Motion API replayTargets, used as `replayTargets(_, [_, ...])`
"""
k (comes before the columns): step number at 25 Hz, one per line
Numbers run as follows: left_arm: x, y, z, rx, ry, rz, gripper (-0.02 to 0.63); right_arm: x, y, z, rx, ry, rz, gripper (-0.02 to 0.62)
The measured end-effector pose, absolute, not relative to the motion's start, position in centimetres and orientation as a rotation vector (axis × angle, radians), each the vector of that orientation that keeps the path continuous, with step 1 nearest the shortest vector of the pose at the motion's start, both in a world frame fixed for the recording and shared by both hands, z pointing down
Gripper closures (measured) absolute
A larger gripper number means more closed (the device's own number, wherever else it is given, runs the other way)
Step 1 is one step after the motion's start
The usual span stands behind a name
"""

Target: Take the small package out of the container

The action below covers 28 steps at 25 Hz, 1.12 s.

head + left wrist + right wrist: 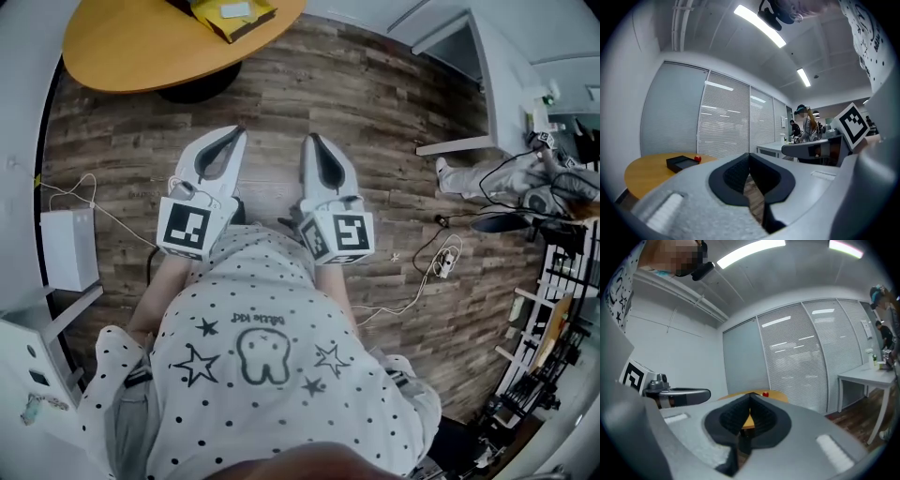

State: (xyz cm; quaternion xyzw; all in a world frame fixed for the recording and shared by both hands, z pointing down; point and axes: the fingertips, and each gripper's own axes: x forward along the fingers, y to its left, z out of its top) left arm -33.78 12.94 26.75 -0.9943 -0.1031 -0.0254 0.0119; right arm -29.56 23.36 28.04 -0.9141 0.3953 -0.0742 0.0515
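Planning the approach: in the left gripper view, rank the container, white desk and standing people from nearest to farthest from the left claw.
1. Container, on the round table, left.
2. White desk, by the blinds, centre.
3. Standing people, beyond the desk, right.

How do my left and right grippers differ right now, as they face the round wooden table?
The left gripper slants rightward in the head view; the right gripper slants slightly leftward, so their tips converge. The left gripper's view has the round table left of its jaws; the right gripper's has it straight behind them. Both are shut, empty and short of the table.
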Motion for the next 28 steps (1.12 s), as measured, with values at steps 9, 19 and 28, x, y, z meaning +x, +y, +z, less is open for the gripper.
replayTargets(9, [-30.0, 8.7, 27.4, -3.096, -0.397, -0.097, 0.603, -25.3, 19.8, 28.7, -2.789, 1.161, -0.260, 0.591])
replayTargets(19, [-28.8, 3.9, 28.8, -3.128, -0.335, -0.109, 0.603, -23.7, 17.1, 29.2, -2.792, 1.113, -0.262, 0.591])
replayTargets(28, [-27.2, 2.7, 30.0, -3.157, -0.271, -0.161, 0.603, -21.6, 16.5, 30.4, -2.786, 1.138, -0.315, 0.591])
